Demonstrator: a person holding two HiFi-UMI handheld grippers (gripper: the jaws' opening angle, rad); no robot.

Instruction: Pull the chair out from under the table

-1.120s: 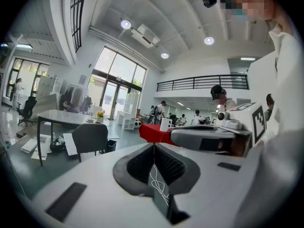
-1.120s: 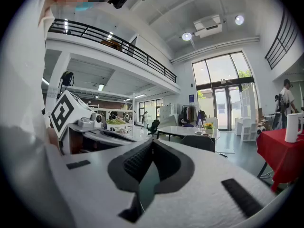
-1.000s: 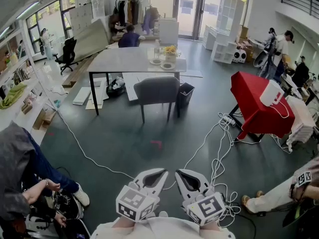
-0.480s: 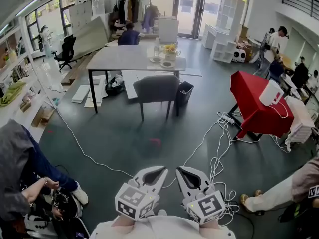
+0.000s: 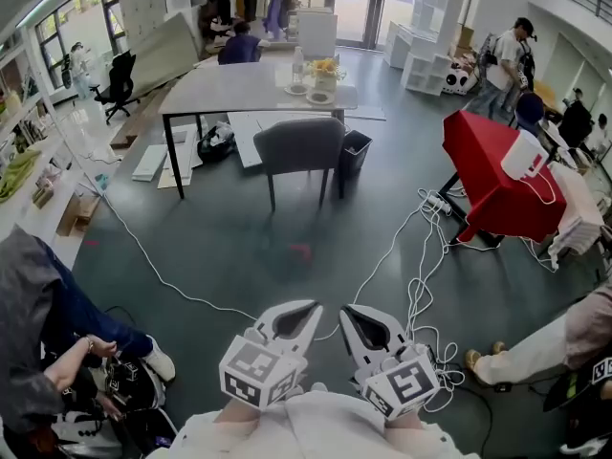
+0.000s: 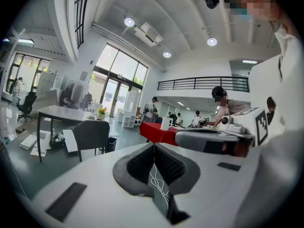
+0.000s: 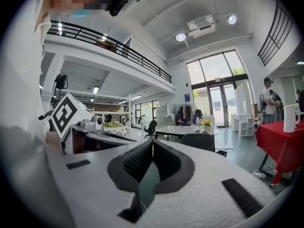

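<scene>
Your head camera looks steeply down from far back, with the table and chair distant at 12 o'clock, while the cameras on your left gripper and right gripper look almost level along their jaws at that same pair, at 8 and 4 o'clock respectively.

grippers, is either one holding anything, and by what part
Nothing is held: the left gripper and right gripper are both shut and empty, well short of the chair.

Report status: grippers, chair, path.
Left gripper and right gripper shut, empty. Chair tucked under table, far ahead. Cables across floor between.
</scene>
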